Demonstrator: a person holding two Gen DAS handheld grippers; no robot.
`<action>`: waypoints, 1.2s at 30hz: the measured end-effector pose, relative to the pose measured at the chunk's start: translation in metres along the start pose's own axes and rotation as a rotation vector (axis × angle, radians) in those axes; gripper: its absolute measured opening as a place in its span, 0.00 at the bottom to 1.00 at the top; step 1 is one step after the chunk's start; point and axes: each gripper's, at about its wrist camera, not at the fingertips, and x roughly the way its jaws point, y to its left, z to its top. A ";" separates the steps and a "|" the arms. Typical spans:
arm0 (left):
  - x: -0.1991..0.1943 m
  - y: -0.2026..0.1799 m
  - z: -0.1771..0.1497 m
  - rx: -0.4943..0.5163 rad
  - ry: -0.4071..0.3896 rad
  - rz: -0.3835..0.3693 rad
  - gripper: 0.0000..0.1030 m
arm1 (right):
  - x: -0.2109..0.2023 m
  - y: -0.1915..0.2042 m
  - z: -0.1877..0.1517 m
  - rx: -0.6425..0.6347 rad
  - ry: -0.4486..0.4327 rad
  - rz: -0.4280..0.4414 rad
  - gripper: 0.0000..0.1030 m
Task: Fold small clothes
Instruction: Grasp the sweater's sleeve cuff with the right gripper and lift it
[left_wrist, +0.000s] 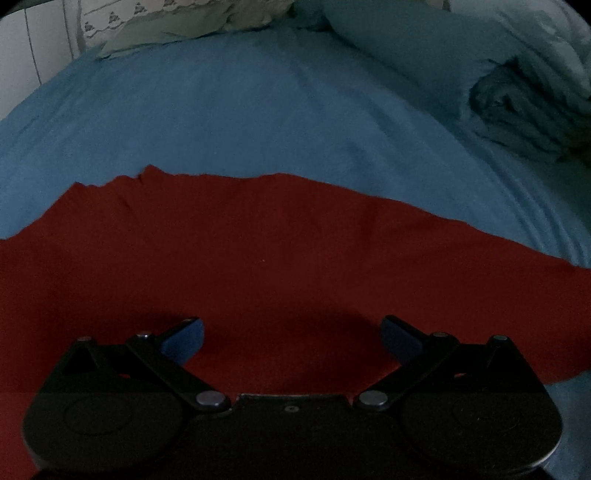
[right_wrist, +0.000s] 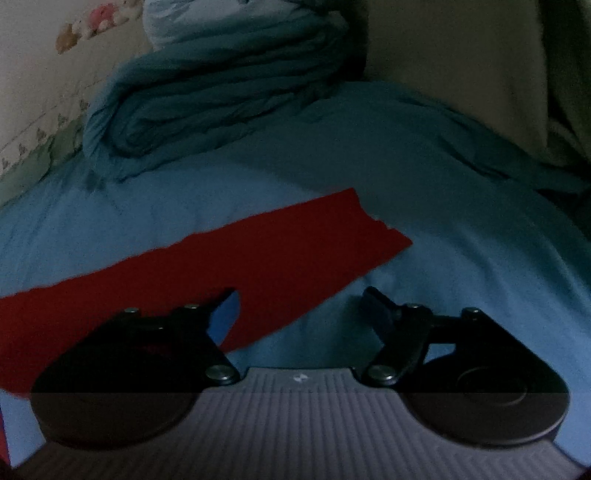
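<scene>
left gripper (left_wrist: 291, 334): wide apart, holding nothing, low over the red cloth (left_wrist: 258, 266). red all around and under both blue pads (left_wrist: 184, 341), close below, touching or not hard to tell. right gripper (right_wrist: 301, 310): wide apart too, holding nothing. near edge of the red cloth (right_wrist: 258, 258) under its left finger, bare blue sheet (right_wrist: 461, 258) under its right finger.

further out, cloth spread flat on the sheet (left_wrist: 258, 110), long and thin, one end ahead of the right gripper, a few small bumps on the far edge ahead and left of the left gripper. looks like a flat strip, maybe folded once, hard to be sure. no grip yet, so most folding likely left to do.

far back, rolled blanket (right_wrist: 221, 92) and a pillow (left_wrist: 406, 55), well away from the cloth.
</scene>
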 end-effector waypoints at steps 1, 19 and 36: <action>0.003 0.000 0.001 0.001 -0.003 0.007 1.00 | 0.004 -0.001 0.001 0.007 -0.005 -0.003 0.75; -0.017 0.024 0.016 0.039 -0.048 0.027 1.00 | -0.042 0.075 0.061 0.003 -0.097 0.140 0.20; -0.122 0.296 -0.046 -0.119 -0.142 0.227 1.00 | -0.123 0.477 -0.089 -0.429 0.012 0.876 0.20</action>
